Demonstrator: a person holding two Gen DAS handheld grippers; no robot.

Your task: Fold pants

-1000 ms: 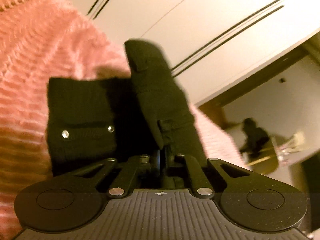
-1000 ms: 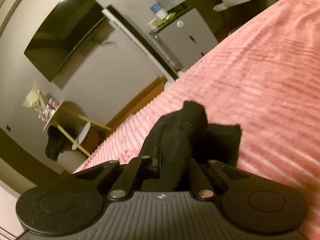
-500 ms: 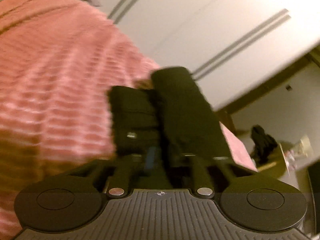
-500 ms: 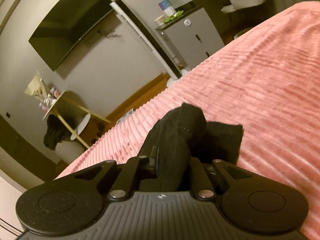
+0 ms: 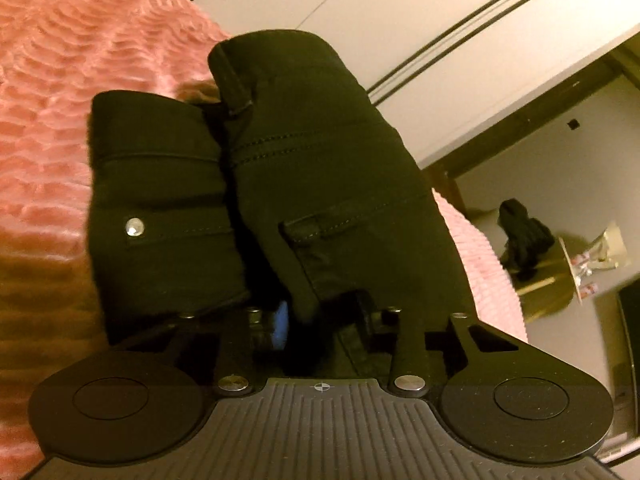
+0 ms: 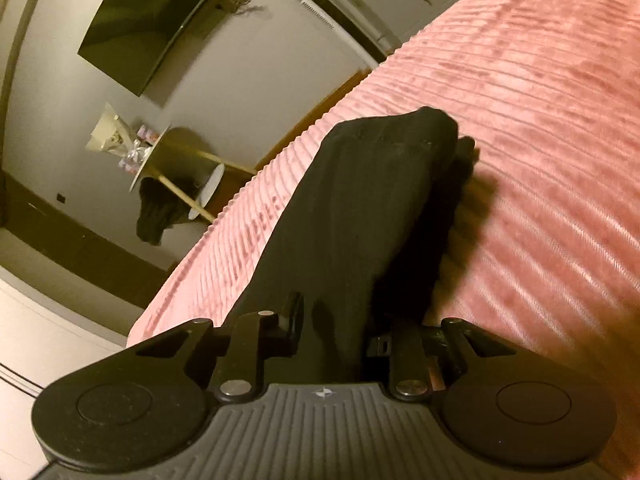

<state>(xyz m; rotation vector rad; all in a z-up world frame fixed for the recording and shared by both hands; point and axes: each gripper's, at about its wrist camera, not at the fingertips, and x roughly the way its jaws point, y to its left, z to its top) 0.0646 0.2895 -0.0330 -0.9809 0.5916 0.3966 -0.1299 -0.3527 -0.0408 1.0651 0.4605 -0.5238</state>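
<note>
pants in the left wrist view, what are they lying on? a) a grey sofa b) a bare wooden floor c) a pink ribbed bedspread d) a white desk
c: the black pants lie folded on a pink ribbed bedspread, which shows to the left of the fabric and again along its right edge.
</note>
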